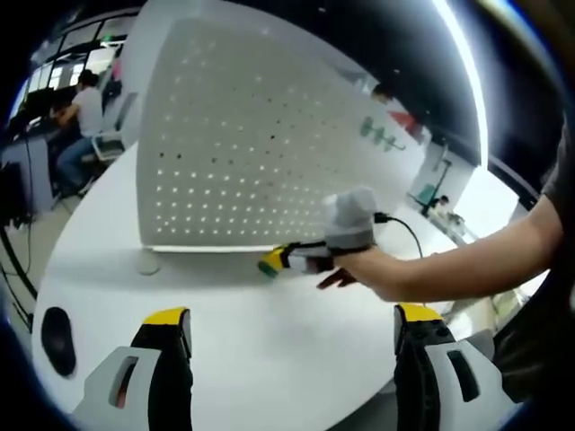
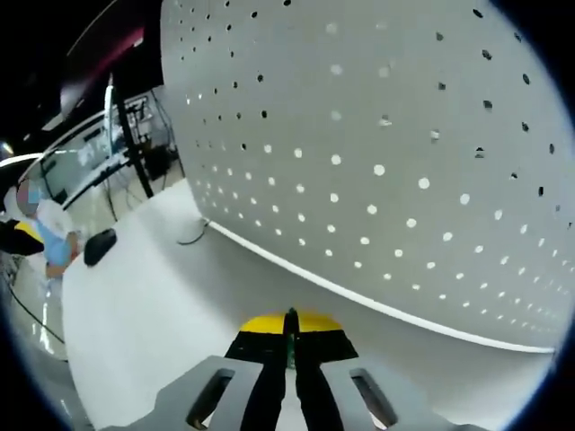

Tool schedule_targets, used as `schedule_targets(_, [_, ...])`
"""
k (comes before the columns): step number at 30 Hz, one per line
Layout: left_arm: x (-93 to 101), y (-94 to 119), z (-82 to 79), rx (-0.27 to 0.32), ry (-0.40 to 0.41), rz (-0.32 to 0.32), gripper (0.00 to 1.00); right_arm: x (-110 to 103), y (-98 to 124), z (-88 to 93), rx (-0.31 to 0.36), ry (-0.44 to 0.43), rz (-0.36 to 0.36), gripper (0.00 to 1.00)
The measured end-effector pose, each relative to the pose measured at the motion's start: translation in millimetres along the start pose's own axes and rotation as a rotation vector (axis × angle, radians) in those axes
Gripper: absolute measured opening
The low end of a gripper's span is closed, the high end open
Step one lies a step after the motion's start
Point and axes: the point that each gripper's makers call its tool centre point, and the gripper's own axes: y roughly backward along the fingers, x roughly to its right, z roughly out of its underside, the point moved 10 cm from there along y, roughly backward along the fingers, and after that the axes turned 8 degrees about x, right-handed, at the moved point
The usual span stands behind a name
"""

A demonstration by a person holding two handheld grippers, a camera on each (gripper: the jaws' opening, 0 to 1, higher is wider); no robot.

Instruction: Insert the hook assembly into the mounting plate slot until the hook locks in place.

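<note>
A white perforated mounting plate (image 1: 252,135) stands upright on the white table (image 1: 269,359); close up, its rows of holes show in the right gripper view (image 2: 404,135). My right gripper (image 1: 271,261), held by a hand, lies low on the table with its yellow tips at the plate's bottom edge. Seen from its own camera, the right gripper (image 2: 289,323) has its jaws pressed together on a thin dark-green sliver, the hook assembly (image 2: 289,352), most of it hidden. My left gripper (image 1: 292,328) stands open over bare table, well back from the plate, with nothing between its jaws.
A black mouse-like object (image 1: 57,339) lies near the table's left edge. It also lies left of the plate (image 2: 99,244). A small round disc (image 1: 148,265) sits by the plate's left corner. A person (image 1: 85,108) sits at a desk far left. A cable (image 1: 404,224) trails from the right gripper.
</note>
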Motion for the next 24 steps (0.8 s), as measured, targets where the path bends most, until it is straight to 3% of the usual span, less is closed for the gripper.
schedule_targets(13, [15.2, 3.2, -12.3, 0.043, -0.033, 0.021, 0.95, 3.1, 24.5, -25.4, 0.069, 0.048, 0.004, 0.0])
schedule_targets(16, [18.1, 6.6, -14.3, 0.05, -0.04, 0.024, 0.95, 1.5, 36.3, -37.6, 0.119, 0.109, 0.012, 0.0])
schedule_targets(24, [26.5, 11.6, -20.2, 0.065, -0.07, 0.035, 0.96, 0.2, 62.8, -54.1, 0.181, 0.082, 0.022, 0.0])
